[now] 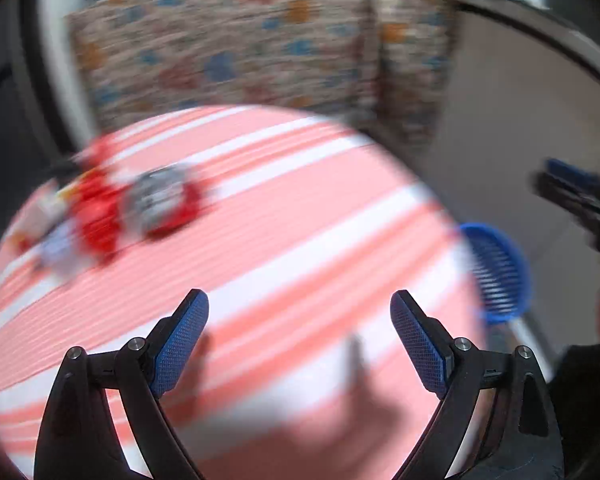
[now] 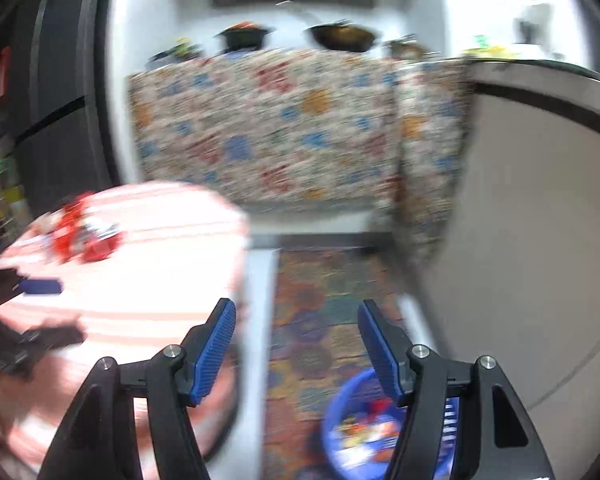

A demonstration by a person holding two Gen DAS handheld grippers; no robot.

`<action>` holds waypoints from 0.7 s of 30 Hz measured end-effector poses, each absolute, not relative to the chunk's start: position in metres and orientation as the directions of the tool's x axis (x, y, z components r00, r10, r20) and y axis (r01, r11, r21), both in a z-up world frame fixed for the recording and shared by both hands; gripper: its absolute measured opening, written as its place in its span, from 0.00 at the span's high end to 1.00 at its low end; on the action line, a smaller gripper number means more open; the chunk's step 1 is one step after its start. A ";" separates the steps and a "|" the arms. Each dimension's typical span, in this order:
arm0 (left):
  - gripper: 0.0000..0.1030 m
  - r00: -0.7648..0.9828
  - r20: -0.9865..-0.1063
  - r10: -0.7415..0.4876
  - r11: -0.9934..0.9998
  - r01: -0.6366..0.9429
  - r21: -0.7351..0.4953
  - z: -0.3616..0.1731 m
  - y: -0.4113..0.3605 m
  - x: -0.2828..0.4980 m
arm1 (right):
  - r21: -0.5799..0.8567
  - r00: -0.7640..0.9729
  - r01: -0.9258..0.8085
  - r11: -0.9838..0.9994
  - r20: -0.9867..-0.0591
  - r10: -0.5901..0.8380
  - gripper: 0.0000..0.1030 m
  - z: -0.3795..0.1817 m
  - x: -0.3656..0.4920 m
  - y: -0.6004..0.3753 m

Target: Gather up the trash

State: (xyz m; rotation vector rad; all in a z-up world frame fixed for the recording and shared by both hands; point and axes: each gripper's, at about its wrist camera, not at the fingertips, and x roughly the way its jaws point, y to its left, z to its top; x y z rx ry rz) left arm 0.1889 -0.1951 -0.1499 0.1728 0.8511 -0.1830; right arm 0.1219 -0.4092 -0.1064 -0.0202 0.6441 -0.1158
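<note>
Red and silver wrappers (image 1: 112, 216) lie heaped at the round striped table's (image 1: 300, 240) far-left edge; likely light, crinkly, slippery, best pinched at a raised fold; left gripper (image 1: 300, 340) and right gripper (image 2: 296, 348) both gape empty; blue basket (image 2: 364, 432) sits on the floor beside the table, already holding scraps.

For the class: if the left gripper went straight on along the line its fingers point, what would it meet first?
Probably the pink-and-white striped tablecloth itself: the left gripper stands open and empty, angled down at bare cloth. The blurred red and silver wrappers lie off to the left of that line.
</note>
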 end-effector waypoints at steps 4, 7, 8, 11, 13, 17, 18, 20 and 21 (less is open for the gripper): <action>0.10 0.629 -0.777 0.029 0.990 0.088 0.107 -0.165 -0.124 0.194 | 0.019 0.748 -0.056 0.998 -0.661 0.055 0.37 -0.123 0.142 -0.327; 0.10 0.615 -0.783 0.095 0.994 -0.018 0.107 -0.170 -0.076 0.200 | 0.089 0.675 -0.124 0.988 -0.722 0.150 0.37 -0.143 0.164 -0.279; 0.10 0.613 -0.781 0.118 0.992 -0.040 0.118 -0.172 -0.065 0.202 | 0.096 0.647 -0.142 0.985 -0.744 0.166 0.37 -0.151 0.174 -0.262; 0.09 0.588 -0.791 0.167 0.986 -0.092 0.140 -0.181 -0.038 0.209 | 0.063 0.586 -0.192 0.979 -0.794 0.165 0.37 -0.172 0.192 -0.218; 0.03 0.590 -0.792 0.155 0.988 -0.101 0.118 -0.185 -0.029 0.209 | 0.035 0.550 -0.211 0.977 -0.822 0.148 0.37 -0.185 0.204 -0.195; 0.00 0.594 -0.799 0.098 0.995 -0.085 0.059 -0.192 -0.013 0.211 | 0.002 0.549 -0.200 0.980 -0.828 0.114 0.35 -0.196 0.212 -0.180; 0.00 0.592 -0.802 0.080 0.996 -0.081 0.040 -0.193 -0.010 0.213 | -0.007 0.550 -0.194 0.981 -0.829 0.103 0.35 -0.198 0.214 -0.178; 0.00 0.592 -0.803 0.069 0.997 -0.057 0.043 -0.191 -0.009 0.216 | -0.023 0.560 -0.191 0.981 -0.824 0.090 0.29 -0.198 0.217 -0.176; 0.00 0.591 -0.804 0.062 0.998 -0.045 0.045 -0.191 -0.009 0.218 | -0.035 0.569 -0.194 0.980 -0.818 0.084 0.27 -0.199 0.217 -0.174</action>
